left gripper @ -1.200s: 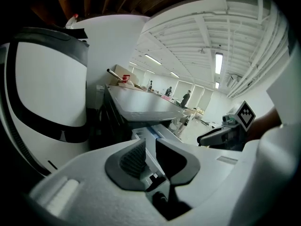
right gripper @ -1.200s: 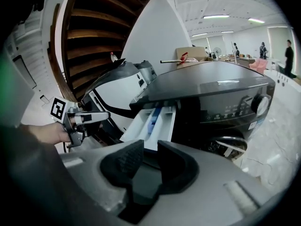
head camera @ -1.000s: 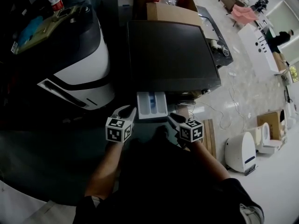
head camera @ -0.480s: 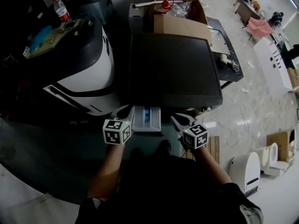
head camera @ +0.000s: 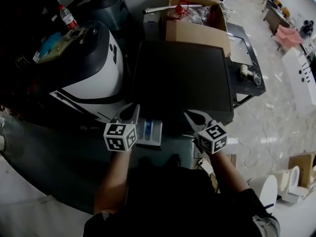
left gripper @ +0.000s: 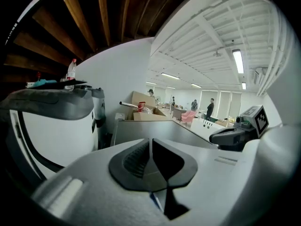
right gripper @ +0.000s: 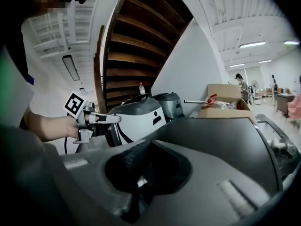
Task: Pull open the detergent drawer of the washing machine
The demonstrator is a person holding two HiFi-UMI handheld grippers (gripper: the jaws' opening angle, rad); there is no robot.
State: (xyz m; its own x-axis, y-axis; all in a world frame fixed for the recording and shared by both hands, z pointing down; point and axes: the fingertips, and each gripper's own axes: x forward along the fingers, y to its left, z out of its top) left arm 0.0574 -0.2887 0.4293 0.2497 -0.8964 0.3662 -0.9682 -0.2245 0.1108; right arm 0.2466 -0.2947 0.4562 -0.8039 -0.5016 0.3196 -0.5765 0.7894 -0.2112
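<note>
The washing machine point(head camera: 182, 78) has a dark flat top. Its white detergent drawer point(head camera: 149, 132), with a blue compartment, stands pulled out from the front left corner. My left gripper point(head camera: 132, 111) hovers just left of the drawer, and its jaws have just been closing, with nothing between them. In the left gripper view the pads of the left gripper point(left gripper: 151, 147) meet above the machine's top. My right gripper point(head camera: 191, 115) hangs at the machine's front edge, right of the drawer. In its own view the right gripper point(right gripper: 143, 161) is shut and empty.
A large white and grey machine point(head camera: 84, 68) stands close on the left, with a bottle point(head camera: 67, 18) behind it. Cardboard boxes point(head camera: 197, 31) sit behind the washer. A low dark table point(head camera: 247, 68) is at the right. A white appliance point(head camera: 279, 184) stands on the floor.
Both grippers have risen from in front of the drawer to the level of the washer's front edge. Their jaws have narrowed. The drawer stays pulled out.
</note>
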